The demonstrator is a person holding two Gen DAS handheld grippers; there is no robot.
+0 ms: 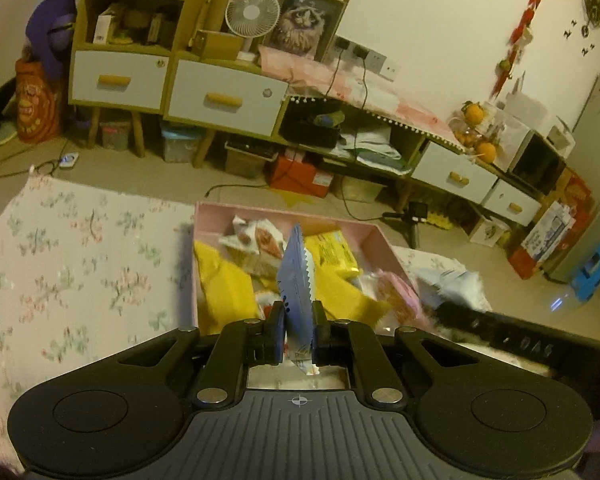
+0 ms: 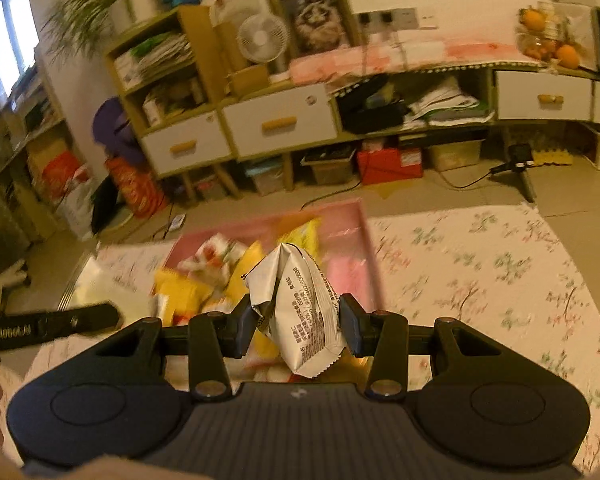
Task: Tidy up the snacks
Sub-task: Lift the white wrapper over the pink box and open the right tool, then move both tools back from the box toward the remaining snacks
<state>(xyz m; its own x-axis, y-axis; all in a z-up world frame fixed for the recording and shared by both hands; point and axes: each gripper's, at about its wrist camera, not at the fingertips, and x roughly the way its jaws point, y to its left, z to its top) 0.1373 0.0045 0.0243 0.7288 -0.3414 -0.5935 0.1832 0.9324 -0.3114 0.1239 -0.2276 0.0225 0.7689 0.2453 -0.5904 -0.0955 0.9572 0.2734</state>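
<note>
A pink box (image 1: pixel 376 236) on the flowered cloth holds several snack packets, mostly yellow and white-orange. My left gripper (image 1: pixel 297 330) is shut on a flat blue snack packet (image 1: pixel 296 280) with a serrated edge and holds it upright above the near part of the box. My right gripper (image 2: pixel 298 322) is shut on a crumpled silver-white snack packet (image 2: pixel 296 304) with black print, held above the near end of the same pink box (image 2: pixel 366 232). The other gripper's black body shows at the right edge of the left wrist view (image 1: pixel 512 336) and at the left edge of the right wrist view (image 2: pixel 48 326).
The flowered cloth (image 1: pixel 68 272) spreads left of the box and also right of it (image 2: pixel 492 280). Pale packets (image 1: pixel 448 284) lie right of the box. Behind stand a white-drawered cabinet (image 1: pixel 224 98), fans, storage bins, floor cables and a small tripod (image 1: pixel 414 220).
</note>
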